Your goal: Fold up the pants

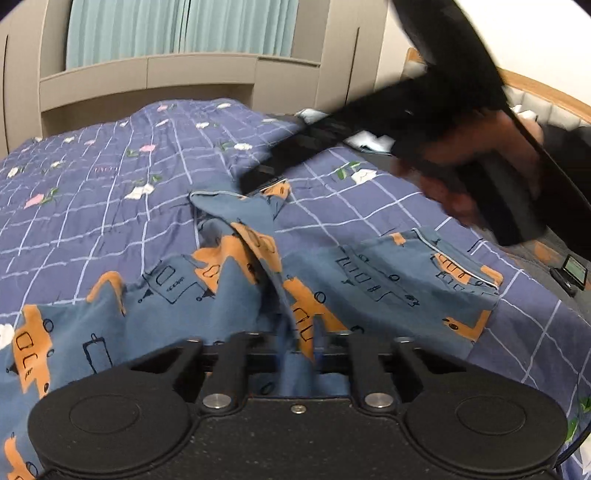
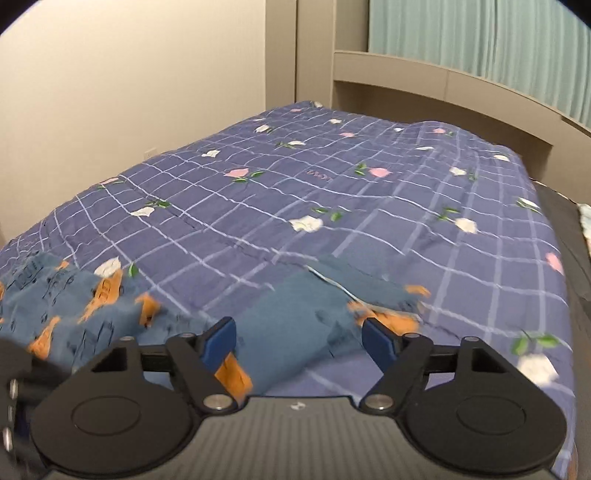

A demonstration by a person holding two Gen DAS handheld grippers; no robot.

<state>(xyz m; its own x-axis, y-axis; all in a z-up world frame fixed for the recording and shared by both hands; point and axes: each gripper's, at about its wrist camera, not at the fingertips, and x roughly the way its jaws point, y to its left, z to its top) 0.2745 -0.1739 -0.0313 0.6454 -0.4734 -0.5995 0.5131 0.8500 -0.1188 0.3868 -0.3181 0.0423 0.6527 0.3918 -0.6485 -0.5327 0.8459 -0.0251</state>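
Lying crumpled on a bed (image 2: 369,206), blue pants (image 1: 229,288) with an orange vehicle print spread across the near part of a purple checked, flowered quilt (image 1: 110,177). Left tongs (image 1: 299,354) are nearly closed, pinching a raised fold of the pants fabric between the fingers; cloth bunches up and runs straight into the grip. Right tongs (image 2: 299,332) stand wide apart, blue pads (image 2: 221,338) showing, with pants fabric lying between and under them but neither pad pressing on it, so nothing held. In the left wrist view the right tongs appear as a blurred black shape, tip near the far edge of the pants, with a hand (image 1: 476,173) on the handle. One pants leg lies off to the right on the quilt. Grey headboard (image 1: 147,81) and teal curtain (image 1: 184,26) behind the bed.
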